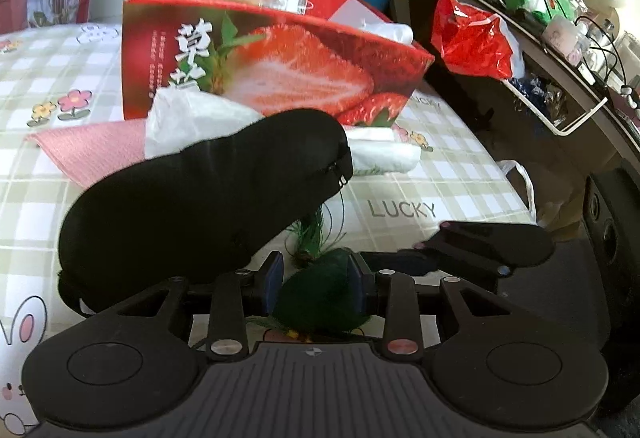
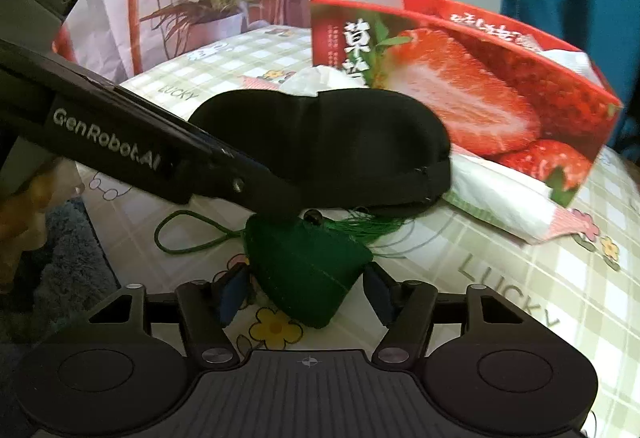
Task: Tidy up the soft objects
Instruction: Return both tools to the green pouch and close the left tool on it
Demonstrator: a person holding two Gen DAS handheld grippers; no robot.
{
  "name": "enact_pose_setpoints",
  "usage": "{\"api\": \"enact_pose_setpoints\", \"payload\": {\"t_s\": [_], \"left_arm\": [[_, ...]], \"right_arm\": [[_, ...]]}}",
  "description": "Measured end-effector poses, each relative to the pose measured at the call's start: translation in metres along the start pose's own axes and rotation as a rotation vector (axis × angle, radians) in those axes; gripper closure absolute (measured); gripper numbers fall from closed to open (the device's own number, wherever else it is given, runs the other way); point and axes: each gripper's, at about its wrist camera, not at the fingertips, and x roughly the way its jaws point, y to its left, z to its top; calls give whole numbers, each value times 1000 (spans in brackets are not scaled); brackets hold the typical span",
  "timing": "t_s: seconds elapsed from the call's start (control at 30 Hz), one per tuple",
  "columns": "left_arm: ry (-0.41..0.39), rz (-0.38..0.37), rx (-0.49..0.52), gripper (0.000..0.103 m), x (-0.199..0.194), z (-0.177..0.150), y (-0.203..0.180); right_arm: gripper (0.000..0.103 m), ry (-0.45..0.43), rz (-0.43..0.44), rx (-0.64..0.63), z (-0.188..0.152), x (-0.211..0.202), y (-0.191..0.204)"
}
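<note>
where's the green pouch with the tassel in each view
Left wrist view: the green pouch sits bottom centre, between the left claw pads, partly hidden under the black eye mask.
Right wrist view: the pouch lies lower centre on the checked cloth, just ahead of the open right claw, below the mask.
Shared landmark: the red strawberry box behind the mask.
</note>
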Motion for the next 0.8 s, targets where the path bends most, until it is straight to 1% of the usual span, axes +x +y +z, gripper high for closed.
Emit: {"api": "enact_pose_setpoints", "payload": {"t_s": [0.13,0.23,0.33,0.37,0.47,0.6,0.8], "left_arm": [[6,-6,-20,67,5,-3,5],[2,-24,-51,67,5,-4,13],[9,-44,-84,65,8,-5,19],[11,-47,-90,62,9,-5,20],[24,-64,-85,59,12,-5,19],[24,-69,-69,59,12,-6,16],[31,-86,-91,58,14,-7,20]], "right_arm": [[46,-5,29,-34,6,7,3],[46,-13,25,-50,8,12,4],[46,-29,33,-20,4,13,0],[46,-33,31,-6,3,13,-1],[47,-50,20,9,-3,11,0],[47,-54,18,42,-7,9,-5],[47,-58,20,49,-9,9,-6]]}}
